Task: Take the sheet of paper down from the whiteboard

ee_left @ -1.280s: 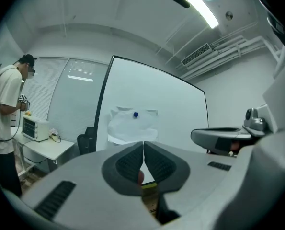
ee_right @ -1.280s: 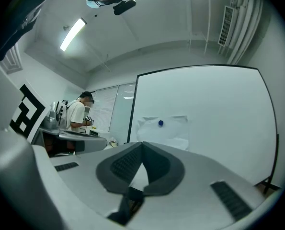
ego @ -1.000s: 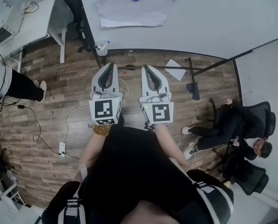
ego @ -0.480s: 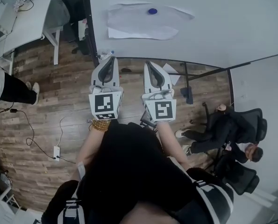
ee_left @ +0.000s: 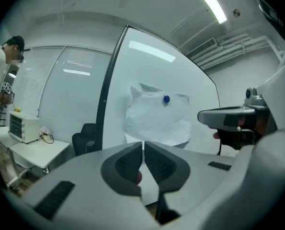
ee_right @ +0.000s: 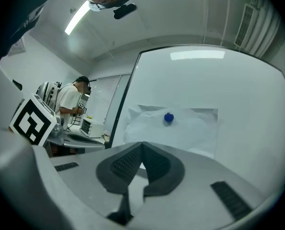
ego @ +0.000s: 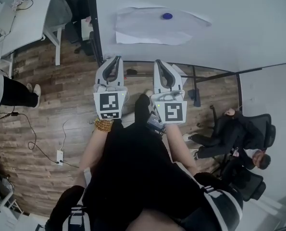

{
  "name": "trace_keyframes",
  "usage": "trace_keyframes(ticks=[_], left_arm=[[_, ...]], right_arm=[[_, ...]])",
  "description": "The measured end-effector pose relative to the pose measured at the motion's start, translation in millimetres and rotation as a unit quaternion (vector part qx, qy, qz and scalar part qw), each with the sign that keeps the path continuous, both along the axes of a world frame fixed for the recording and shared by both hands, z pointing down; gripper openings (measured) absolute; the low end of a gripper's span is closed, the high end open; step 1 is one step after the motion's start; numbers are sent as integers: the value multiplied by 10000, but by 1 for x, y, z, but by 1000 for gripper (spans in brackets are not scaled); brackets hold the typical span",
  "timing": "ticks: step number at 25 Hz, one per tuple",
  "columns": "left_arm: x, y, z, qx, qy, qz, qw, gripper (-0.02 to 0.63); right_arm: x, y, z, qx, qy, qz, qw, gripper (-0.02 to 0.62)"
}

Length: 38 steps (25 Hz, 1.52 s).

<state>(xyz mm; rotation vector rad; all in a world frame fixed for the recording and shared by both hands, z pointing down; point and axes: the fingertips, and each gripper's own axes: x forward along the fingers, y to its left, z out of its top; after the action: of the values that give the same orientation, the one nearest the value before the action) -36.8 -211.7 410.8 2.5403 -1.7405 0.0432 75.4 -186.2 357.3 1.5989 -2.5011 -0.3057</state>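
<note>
Whiteboard (ego: 239, 28): paper sheet (ego: 150, 27) beyond left claw (ego: 116, 60), right claw (ego: 160, 62), untouched.

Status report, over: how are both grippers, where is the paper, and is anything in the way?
Left gripper and right gripper shut, empty, touching nothing. Sheet of paper up on whiteboard, held by blue magnet. Nothing between grippers and sheet.

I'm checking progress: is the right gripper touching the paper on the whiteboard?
Apart. The right gripper view shows the right gripper, fingers shut, well short of the paper, whose whole sheet is in view ahead.
</note>
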Motion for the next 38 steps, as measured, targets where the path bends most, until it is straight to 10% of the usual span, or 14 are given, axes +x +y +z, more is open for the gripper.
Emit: trace_keyframes(ticks=[12, 23, 38], left_arm=[[-6, -31, 19, -110, -144, -317, 9993, 20], [-11, -48, 32, -363, 135, -432, 9983, 66], [-24, -55, 34, -391, 51, -342, 9986, 67]], right_arm=[[4, -38, 4, 223, -47, -387, 9990, -2], [21, -71, -75, 1410, 462, 161, 9888, 0], [-1, -98, -86, 1510, 694, 272, 9857, 64]])
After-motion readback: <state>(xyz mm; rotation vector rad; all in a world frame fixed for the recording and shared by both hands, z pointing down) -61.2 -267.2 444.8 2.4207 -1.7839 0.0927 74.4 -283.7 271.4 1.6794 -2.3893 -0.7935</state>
